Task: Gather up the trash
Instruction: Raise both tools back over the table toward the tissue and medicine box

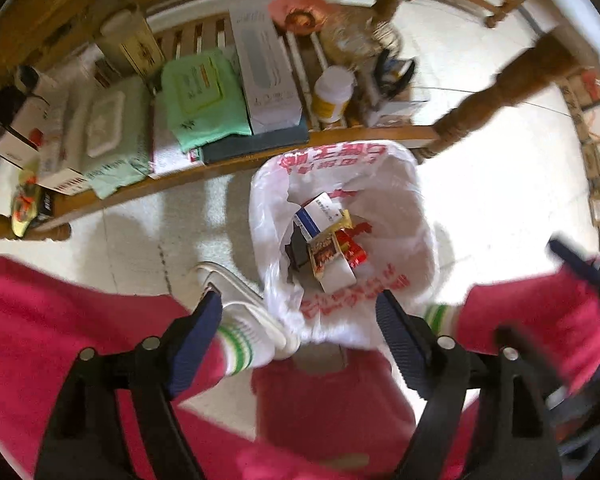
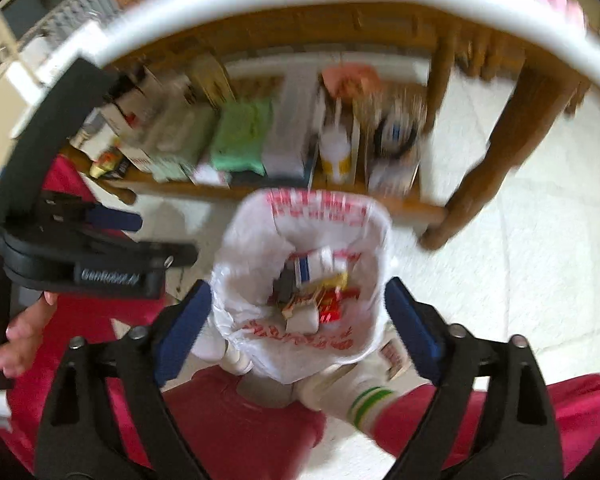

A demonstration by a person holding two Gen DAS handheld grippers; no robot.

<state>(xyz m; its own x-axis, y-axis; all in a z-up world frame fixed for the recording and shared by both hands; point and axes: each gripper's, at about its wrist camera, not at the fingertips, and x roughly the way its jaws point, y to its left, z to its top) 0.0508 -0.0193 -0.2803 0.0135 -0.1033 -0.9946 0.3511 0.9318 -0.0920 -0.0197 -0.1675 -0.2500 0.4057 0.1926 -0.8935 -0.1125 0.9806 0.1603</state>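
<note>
A bin lined with a white plastic bag with red print point(image 1: 396, 208) stands on the floor between the person's feet; it also shows in the right wrist view point(image 2: 256, 256). Inside lie several pieces of trash: small cartons and red and yellow wrappers point(image 1: 328, 240) point(image 2: 312, 292). My left gripper point(image 1: 300, 316) is open and empty above the bin's near rim. My right gripper point(image 2: 298, 316) is open and empty, also above the bin. The left gripper's body point(image 2: 100, 256) shows at the left of the right wrist view.
A low wooden shelf point(image 1: 228, 160) under the table holds boxes, a green wipes pack point(image 1: 204, 96) and a white bottle with a yellow label point(image 1: 334, 94). A table leg point(image 1: 496, 96) stands right of the bin. Red trousers point(image 1: 60, 312) and white socks flank the bin.
</note>
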